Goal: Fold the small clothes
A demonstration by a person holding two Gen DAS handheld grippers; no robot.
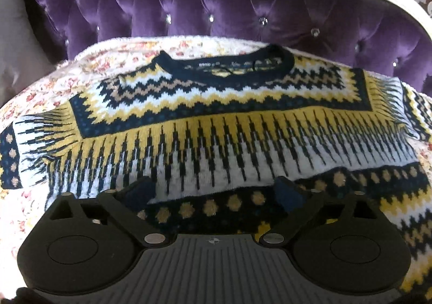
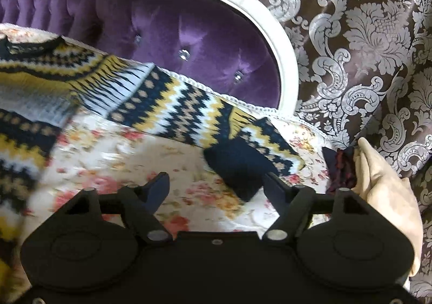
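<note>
Sweater (image 1: 216,125) lies flat (sleeve cuff (image 2: 237,169) perhaps folded).

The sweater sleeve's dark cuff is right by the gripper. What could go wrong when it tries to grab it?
The right gripper is open, and the dark cuff sits nearer its right finger, so the pinch might miss or catch only an edge. It might also nip the flowery blanket underneath. The left gripper hangs open over the sweater body, which could bunch if pulled unevenly.

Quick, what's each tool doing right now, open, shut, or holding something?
Left tool: open over the sweater, holding nothing.
Right tool: open, empty, near the sleeve cuff.
</note>
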